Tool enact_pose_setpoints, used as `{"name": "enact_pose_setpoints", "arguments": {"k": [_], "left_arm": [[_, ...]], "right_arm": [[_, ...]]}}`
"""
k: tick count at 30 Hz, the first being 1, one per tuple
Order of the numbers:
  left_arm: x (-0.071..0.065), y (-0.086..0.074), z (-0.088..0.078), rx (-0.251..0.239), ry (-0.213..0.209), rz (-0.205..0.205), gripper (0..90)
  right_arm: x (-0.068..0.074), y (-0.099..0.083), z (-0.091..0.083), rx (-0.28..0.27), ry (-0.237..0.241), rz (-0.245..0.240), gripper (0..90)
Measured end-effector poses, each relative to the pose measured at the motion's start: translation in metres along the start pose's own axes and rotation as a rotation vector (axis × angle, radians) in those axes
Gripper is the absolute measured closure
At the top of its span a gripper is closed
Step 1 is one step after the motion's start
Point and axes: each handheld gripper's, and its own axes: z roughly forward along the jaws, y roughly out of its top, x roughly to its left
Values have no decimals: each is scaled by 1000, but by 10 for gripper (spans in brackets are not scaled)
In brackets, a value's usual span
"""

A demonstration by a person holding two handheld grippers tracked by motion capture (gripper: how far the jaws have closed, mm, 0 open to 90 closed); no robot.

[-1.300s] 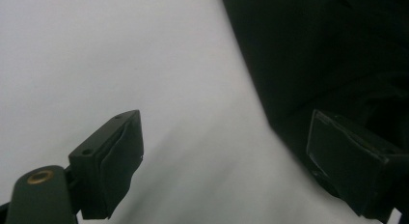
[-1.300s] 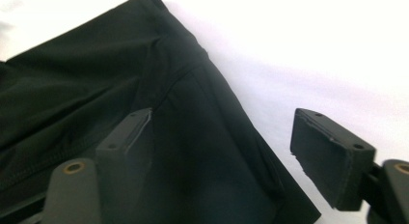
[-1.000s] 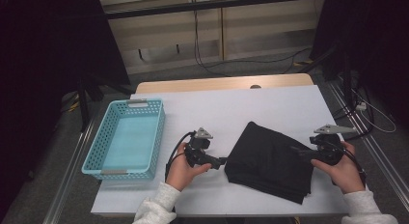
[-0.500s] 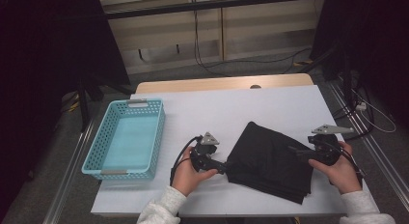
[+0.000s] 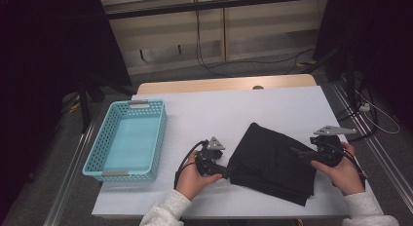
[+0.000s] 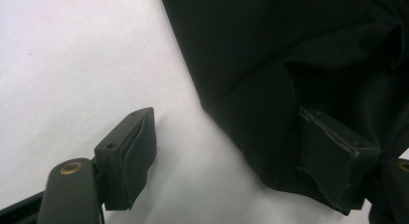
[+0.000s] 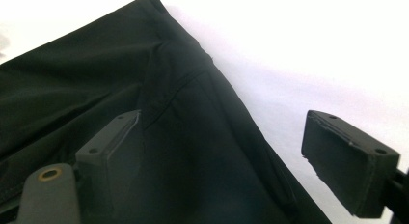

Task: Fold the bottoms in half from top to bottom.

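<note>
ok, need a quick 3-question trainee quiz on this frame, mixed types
1. True or false: the black cloth lies inside the blue basket.
2. Which gripper is at the cloth's edge nearest the basket? A) left gripper B) right gripper
3. Fill in: in the left gripper view, one of the jaws is over the cloth and the other is over the bare ____.

Key: 1 false, the cloth lies on the white table beside the basket. 2 A. 3 table.
</note>
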Motion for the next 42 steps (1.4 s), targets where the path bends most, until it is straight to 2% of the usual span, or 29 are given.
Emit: {"name": "enact_pose_setpoints", "arguments": {"k": [5, 6, 7, 8, 10, 14, 17, 20, 21, 22, 23, 25, 26, 28, 33, 40, 42], "left_arm": [[-4, 1, 2, 0, -9, -2, 224], [-7, 1, 3, 8, 18, 5, 224], [-7, 1, 3, 12, 3, 11, 221], [-8, 0, 3, 14, 14, 17, 224], [-12, 1, 1, 36, 42, 38, 296], [-15, 3, -4, 75, 52, 19, 518], [-15, 2, -5, 78, 33, -5, 625], [-15, 2, -6, 90, 34, -11, 680], [-13, 2, -6, 85, 19, -23, 707], [-12, 2, -6, 79, -5, -55, 754], [-11, 1, -6, 82, -14, -63, 792], [-10, 1, -6, 82, -15, -75, 801], [-8, 2, -6, 81, -29, -101, 811], [-7, 2, -6, 76, -36, -125, 830], [-3, 5, -7, 100, -45, -121, 846], [14, 6, -9, 84, -24, -157, 850], [18, 7, -11, 87, -16, -144, 850]], "right_arm": [[0, 0, 0, -2, 0, 2, 146], [1, 0, 0, -2, -1, 1, 146], [1, 0, 0, -2, 2, -1, 146], [1, 0, 0, -2, 4, -2, 147], [2, 0, 0, 1, 5, -2, 147], [3, -1, 2, 5, 10, -4, 153], [2, -1, 2, 5, 9, -5, 153], [3, 0, 1, 4, 5, -3, 153], [3, 0, 1, 4, 4, -3, 153], [3, 0, 1, 4, 3, 0, 153], [3, 0, 1, 3, 3, 0, 153], [3, 0, 1, 1, 5, -2, 154], [4, 0, 1, 1, 7, -2, 153], [3, 0, 1, 1, 6, -1, 154], [2, 0, -1, -9, 5, 2, 153], [1, 0, -4, -28, 2, 3, 150], [0, 0, -5, -32, 0, 1, 149]]}}
